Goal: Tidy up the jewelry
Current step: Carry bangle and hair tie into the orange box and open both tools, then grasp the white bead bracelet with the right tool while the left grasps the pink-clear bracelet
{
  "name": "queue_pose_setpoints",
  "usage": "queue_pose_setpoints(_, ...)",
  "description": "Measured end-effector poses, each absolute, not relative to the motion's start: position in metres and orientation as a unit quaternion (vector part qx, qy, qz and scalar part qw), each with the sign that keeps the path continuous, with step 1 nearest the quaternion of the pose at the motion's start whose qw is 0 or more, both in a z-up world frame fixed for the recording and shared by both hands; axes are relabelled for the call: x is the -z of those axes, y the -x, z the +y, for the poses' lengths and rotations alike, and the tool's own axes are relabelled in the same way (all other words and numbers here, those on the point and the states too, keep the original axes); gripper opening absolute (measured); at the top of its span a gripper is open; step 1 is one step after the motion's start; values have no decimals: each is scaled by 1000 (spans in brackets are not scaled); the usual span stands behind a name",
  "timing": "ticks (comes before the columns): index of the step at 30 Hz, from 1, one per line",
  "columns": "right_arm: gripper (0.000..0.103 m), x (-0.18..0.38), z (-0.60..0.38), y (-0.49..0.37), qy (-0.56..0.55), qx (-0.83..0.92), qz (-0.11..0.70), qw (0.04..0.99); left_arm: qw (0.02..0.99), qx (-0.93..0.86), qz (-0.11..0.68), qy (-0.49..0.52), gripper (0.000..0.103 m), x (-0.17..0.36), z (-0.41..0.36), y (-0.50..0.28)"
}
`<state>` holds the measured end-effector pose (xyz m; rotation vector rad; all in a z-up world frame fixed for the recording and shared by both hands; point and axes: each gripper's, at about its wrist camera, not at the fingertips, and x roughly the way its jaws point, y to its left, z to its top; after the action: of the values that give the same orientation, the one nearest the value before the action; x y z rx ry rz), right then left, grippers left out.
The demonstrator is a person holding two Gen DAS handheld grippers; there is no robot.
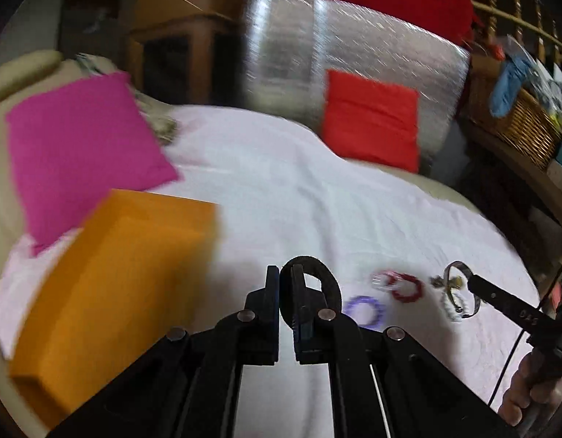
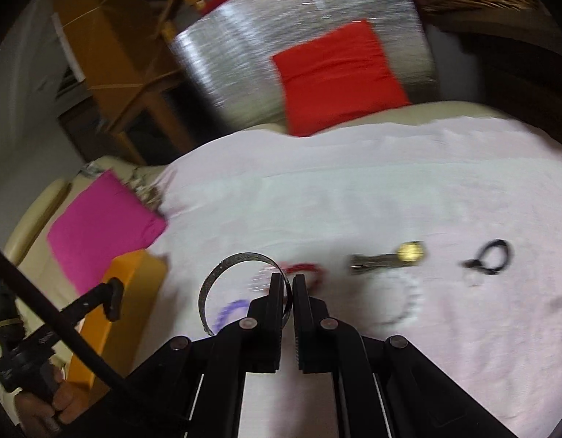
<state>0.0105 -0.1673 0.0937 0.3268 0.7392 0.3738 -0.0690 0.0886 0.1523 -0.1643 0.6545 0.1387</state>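
Observation:
In the left wrist view my left gripper (image 1: 285,292) is shut on a black band bracelet (image 1: 319,277), whose loop curls to the right of the fingers. It hangs above the pink cloth beside the orange box (image 1: 113,284). My right gripper (image 2: 288,286) is shut on a silver bangle (image 2: 215,281), which arcs out to the left. The same silver bangle (image 1: 460,292) and right gripper (image 1: 471,281) show at the right of the left view. On the cloth lie a purple bracelet (image 1: 365,310), a red bracelet (image 1: 405,288), a white bead bracelet (image 2: 408,303), a gold watch (image 2: 390,257) and a black loop (image 2: 489,252).
A pink cloth (image 1: 299,189) covers the bed. A magenta cushion (image 1: 80,146) lies at the back left and a red cushion (image 1: 370,116) leans on a silver panel (image 1: 281,47). A wicker basket (image 1: 518,124) stands on the right. A hand (image 2: 43,405) holds the left gripper (image 2: 113,295).

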Motion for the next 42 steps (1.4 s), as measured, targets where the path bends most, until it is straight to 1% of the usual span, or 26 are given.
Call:
queue_pose_setpoints(4,6,-105,-101,-7,-138,-235,360,892,939,-131,307,80,6,-160,135,99)
queue_pose_setpoints(10,6,-117,28,-12,-97,-313,373,868,910,-206,343,105,6,-130,207,121)
queue_pose_setpoints(13,6,-113,85,-19,-80,-336,384,856,895,-232,364,113,6,-112,233,125)
queue_pose_setpoints(16,6,-99,130,-33,-85,-343,407,843,884,-247,377,122,6,-101,249,128)
queue_pose_setpoints(17,8,-94,139,-38,-86,-342,413,840,881,-255,379,122,7,-99,251,129)
queue_pose_setpoints(18,10,-89,147,-42,-93,-341,419,836,877,-265,382,121,10,-97,254,130)
queue_pose_setpoints(19,14,-85,151,-45,-99,-338,427,833,876,-268,381,122,14,-96,255,130)
queue_pose_setpoints(20,25,-81,152,-44,-105,-336,435,829,877,-270,379,123,31,-97,257,131)
queue_pose_setpoints(21,33,-79,151,-46,-112,-331,443,826,878,-275,373,124,55,-99,255,133)
queue_pose_setpoints(22,49,-79,147,-46,-124,-331,445,823,881,-279,362,124,64,-102,252,136)
queue_pose_setpoints(23,56,-81,140,-44,-137,-334,438,824,886,-282,348,119,69,-106,248,138)
queue_pose_setpoints(27,56,-102,96,-33,-137,-323,393,850,901,-271,326,87,69,-118,225,131)
queue_pose_setpoints(33,56,-130,1,-17,-134,-275,361,881,917,-220,327,62,69,-124,170,103)
queue_pose_setpoints(38,56,-131,-105,2,-130,-212,359,900,930,-165,329,23,70,-123,106,81)
queue_pose_setpoints(42,56,-122,-186,16,-136,-147,358,912,928,-135,347,5,70,-112,70,62)
